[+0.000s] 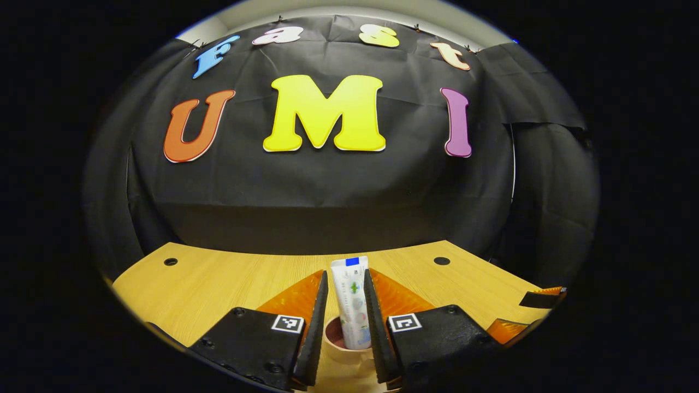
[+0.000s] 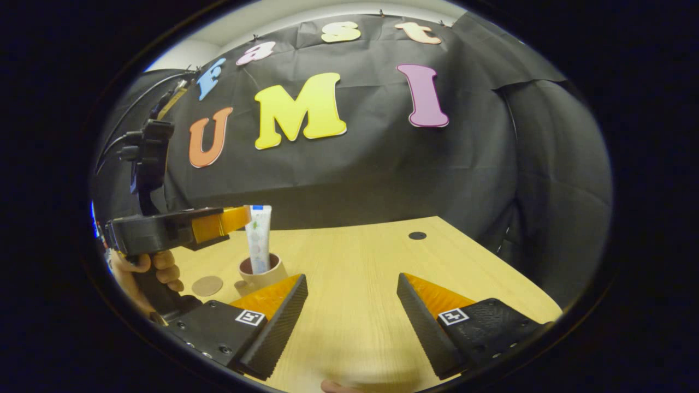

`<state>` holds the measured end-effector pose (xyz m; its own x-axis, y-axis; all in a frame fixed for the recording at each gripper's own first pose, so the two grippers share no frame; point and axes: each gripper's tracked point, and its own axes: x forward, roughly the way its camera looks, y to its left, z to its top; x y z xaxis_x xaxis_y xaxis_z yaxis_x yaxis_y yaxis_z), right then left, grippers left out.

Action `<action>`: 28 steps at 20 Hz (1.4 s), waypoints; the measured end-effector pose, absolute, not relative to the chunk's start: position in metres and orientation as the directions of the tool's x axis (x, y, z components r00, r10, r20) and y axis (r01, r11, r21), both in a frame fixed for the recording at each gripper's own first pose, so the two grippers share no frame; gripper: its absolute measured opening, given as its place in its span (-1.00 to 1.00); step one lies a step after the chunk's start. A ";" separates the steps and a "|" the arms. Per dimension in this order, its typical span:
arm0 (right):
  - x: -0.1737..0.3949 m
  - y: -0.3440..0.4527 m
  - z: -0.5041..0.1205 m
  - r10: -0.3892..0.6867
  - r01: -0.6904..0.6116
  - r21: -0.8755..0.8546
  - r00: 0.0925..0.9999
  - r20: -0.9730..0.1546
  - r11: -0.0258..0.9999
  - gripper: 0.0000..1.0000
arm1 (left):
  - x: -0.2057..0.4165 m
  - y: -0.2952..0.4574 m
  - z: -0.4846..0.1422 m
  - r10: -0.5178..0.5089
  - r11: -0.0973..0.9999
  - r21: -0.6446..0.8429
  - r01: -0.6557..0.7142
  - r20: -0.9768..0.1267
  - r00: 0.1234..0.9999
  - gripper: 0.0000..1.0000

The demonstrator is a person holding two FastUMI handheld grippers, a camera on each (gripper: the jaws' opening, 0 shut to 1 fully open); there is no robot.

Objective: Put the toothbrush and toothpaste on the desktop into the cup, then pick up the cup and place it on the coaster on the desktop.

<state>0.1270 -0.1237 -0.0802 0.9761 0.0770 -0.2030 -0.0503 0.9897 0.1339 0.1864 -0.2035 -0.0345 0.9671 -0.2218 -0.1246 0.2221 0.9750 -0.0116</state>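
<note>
- Holding the toothpaste (image 1: 352, 303) upright, your left gripper (image 1: 346, 311) has both fingers pressed on the tube's sides at lower centre of the left gripper view; the tube's bottom end already sits inside the cup (image 1: 334, 341).
- In the right gripper view, at left of the frame, you see the same left gripper (image 2: 248, 215) clamped high on the tube (image 2: 258, 238), the cup (image 2: 263, 273) under it and the round coaster (image 2: 207, 285) just beside the cup, apart from it.
- Judge the tube as light and soft: it will dent if squeezed hard, and once let go it will likely lean on the rim.
- The cup looks small and light, so it may tip; take it by the wall, clear of the tube.
- Your right gripper (image 2: 352, 305), at lower centre of its view, hangs wide apart and empty over the bare desktop (image 2: 360, 256).
- I cannot find the toothbrush.
- Nothing stands between cup and coaster.
</note>
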 end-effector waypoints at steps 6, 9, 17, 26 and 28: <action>0.121 -0.110 -0.078 0.074 -0.053 0.100 0.973 -0.217 0.994 0.96 | 0.171 -0.189 -0.032 -0.221 0.975 -0.050 0.216 -0.132 0.966 0.05; 0.118 -0.092 -0.072 0.088 -0.068 0.095 0.970 -0.228 0.993 0.96 | 0.159 -0.176 -0.029 -0.214 0.977 -0.040 0.210 -0.118 0.970 0.19; 0.124 -0.035 -0.084 0.132 -0.112 0.084 0.946 -0.297 0.990 0.96 | 0.106 -0.126 -0.034 -0.179 0.983 0.036 0.182 -0.078 0.981 0.48; 0.145 0.003 -0.105 0.131 -0.148 -0.010 0.904 -0.407 0.989 0.96 | 0.046 -0.074 -0.042 -0.132 0.990 0.039 0.134 -0.044 0.990 0.92; 0.150 0.012 -0.110 0.147 -0.170 -0.011 0.883 -0.446 0.985 0.95 | 0.036 -0.063 -0.052 -0.122 0.991 0.039 0.124 -0.060 0.991 0.92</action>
<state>0.1505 0.0116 -0.1101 0.8831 0.1470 -0.4455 -0.1695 0.9855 -0.0108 0.0364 -0.0634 -0.0518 0.9907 -0.1220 -0.0595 0.1245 0.9914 0.0392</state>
